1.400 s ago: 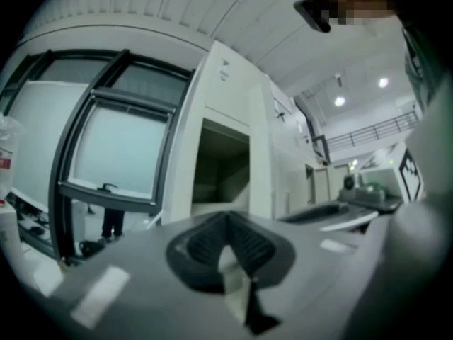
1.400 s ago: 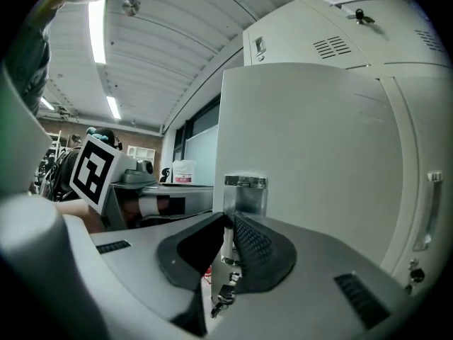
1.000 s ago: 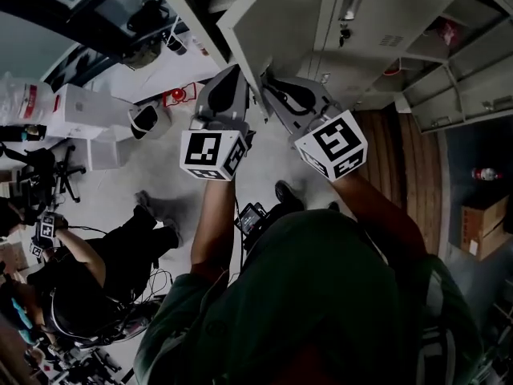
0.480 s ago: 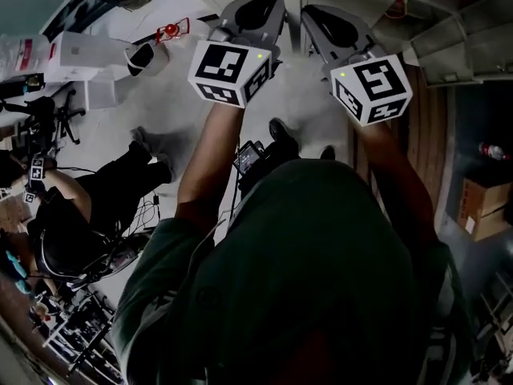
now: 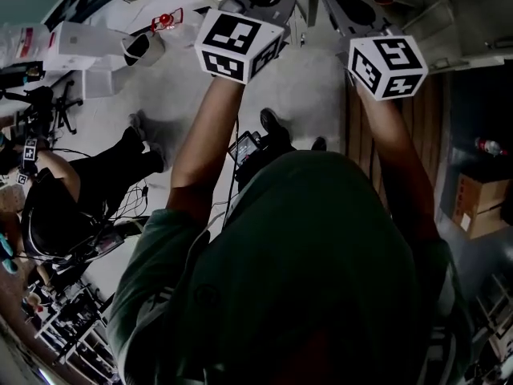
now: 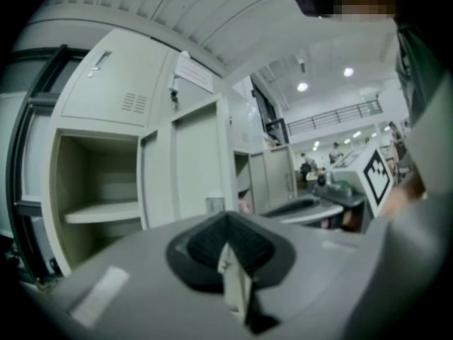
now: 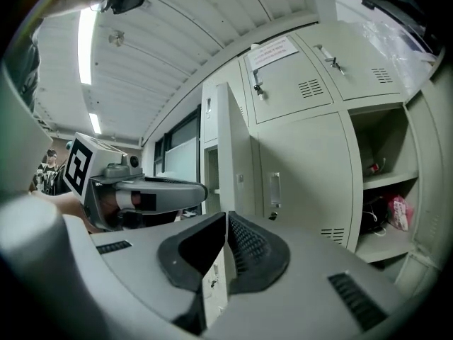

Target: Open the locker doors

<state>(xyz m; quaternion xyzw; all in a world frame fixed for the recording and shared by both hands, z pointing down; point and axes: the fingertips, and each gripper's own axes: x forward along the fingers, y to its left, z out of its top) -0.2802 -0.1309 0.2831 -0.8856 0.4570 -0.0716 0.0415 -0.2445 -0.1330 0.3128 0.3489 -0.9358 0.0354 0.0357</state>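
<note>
Jaws: left gripper [image 6: 228, 246] clenched on thin pale edge, prob. door [image 6: 195, 158], mid frame; right gripper [image 7: 225, 236] pressed together, nothing held. Open bay [image 6: 99, 190] at left. Shut doors [image 7: 304, 165] right of centre, not yet done; task approx. part-way.

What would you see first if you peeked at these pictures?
A black-and-white cube on the left gripper and another on the right gripper, held up side by side. Ahead stand grey lockers, some open, with a pink thing inside the one at the right.
</note>
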